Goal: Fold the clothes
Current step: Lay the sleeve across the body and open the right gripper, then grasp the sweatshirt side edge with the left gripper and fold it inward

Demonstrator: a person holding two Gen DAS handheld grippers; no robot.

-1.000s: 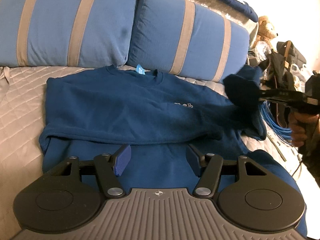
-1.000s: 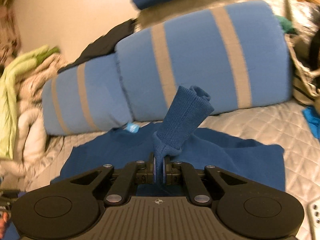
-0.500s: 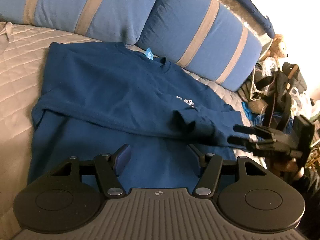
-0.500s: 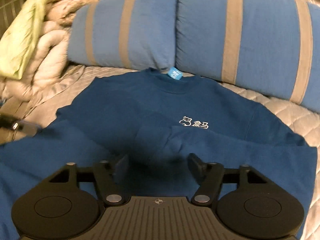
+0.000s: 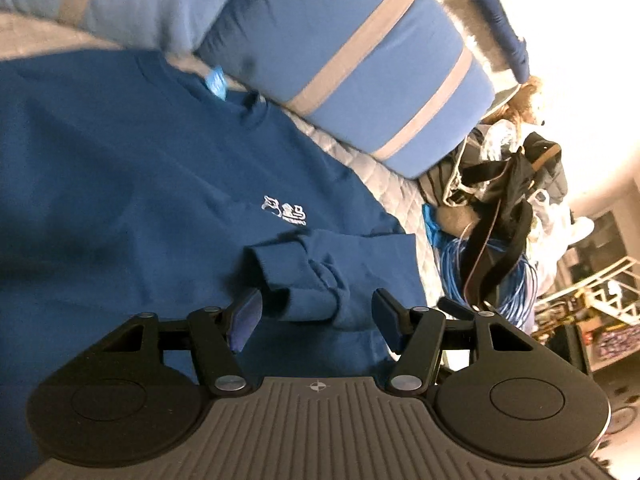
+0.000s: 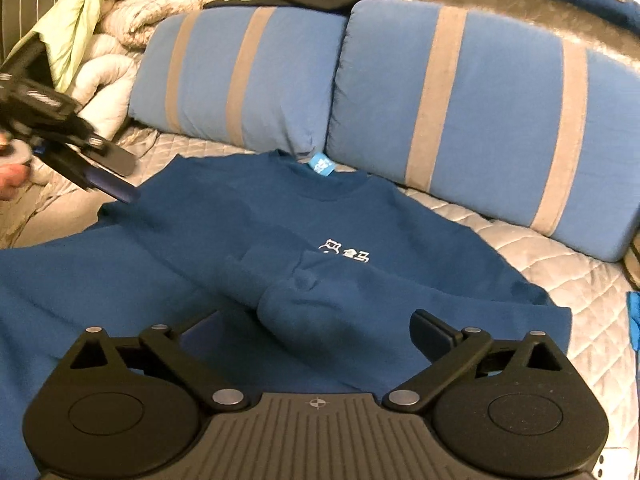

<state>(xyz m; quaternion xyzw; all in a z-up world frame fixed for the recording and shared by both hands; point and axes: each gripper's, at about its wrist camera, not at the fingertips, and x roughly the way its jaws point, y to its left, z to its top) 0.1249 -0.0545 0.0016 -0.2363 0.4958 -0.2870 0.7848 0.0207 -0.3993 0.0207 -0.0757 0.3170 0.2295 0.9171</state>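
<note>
The sweatshirt (image 6: 208,264) lies flat, front up, on a quilted grey bed cover (image 6: 560,280), its collar toward two blue pillows with grey stripes (image 6: 460,100) and a light blue neck tag (image 6: 322,165) showing at the back of the neck. A small white logo (image 6: 346,252) sits on the chest. One sleeve is folded across the front, and its cuff (image 6: 296,284) rests bunched just below the logo. The right gripper (image 6: 316,328) hovers above that cuff with its jaws spread wide, holding nothing. The left gripper (image 5: 316,312) is also released, its blue-padded fingers (image 5: 246,316) well apart on either side of the same cuff (image 5: 296,280) without pinching it. In the right wrist view the left gripper (image 6: 116,184) appears at the far left edge over the sweatshirt's shoulder, with part of a hand (image 6: 12,180) behind it. A heap of pale blankets (image 6: 120,40) lies beyond the pillows, and a coil of blue cable (image 5: 480,272) and dark bags (image 5: 512,184) clutter the floor beside the bed.
</note>
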